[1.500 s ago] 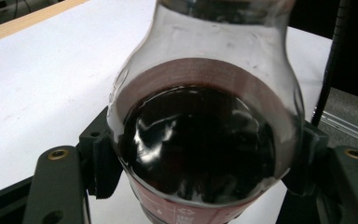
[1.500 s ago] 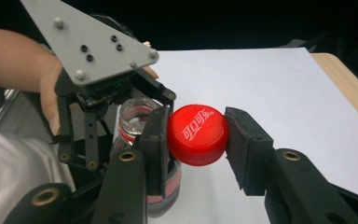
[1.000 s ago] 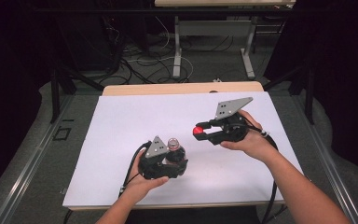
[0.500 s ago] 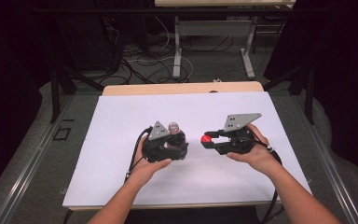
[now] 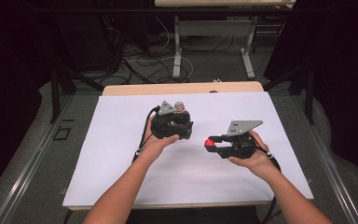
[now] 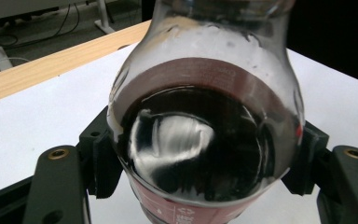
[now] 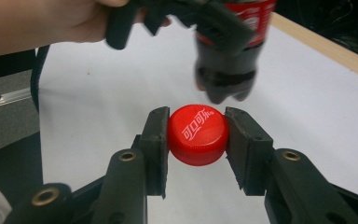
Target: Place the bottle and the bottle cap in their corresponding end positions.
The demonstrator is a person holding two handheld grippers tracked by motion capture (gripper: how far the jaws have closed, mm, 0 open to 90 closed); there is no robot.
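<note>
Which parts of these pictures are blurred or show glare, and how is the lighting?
Left gripper view: a white glare patch on the clear plastic cola bottle. Right gripper view: the red screw cap is sharp between the right gripper jaws; the bottle and left gripper above are blurred. High view: the white table sheet is bright, the room around it dark.

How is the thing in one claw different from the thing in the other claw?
The left claw holds a cola bottle; the right claw holds its red cap. The bottle is clear plastic with dark drink inside; the cap is solid red with white writing. The bottle is much bigger than the cap. The bottle is lifted off the white table, and the cap sits off it, apart. Both are squeezed between black claw pads.
</note>
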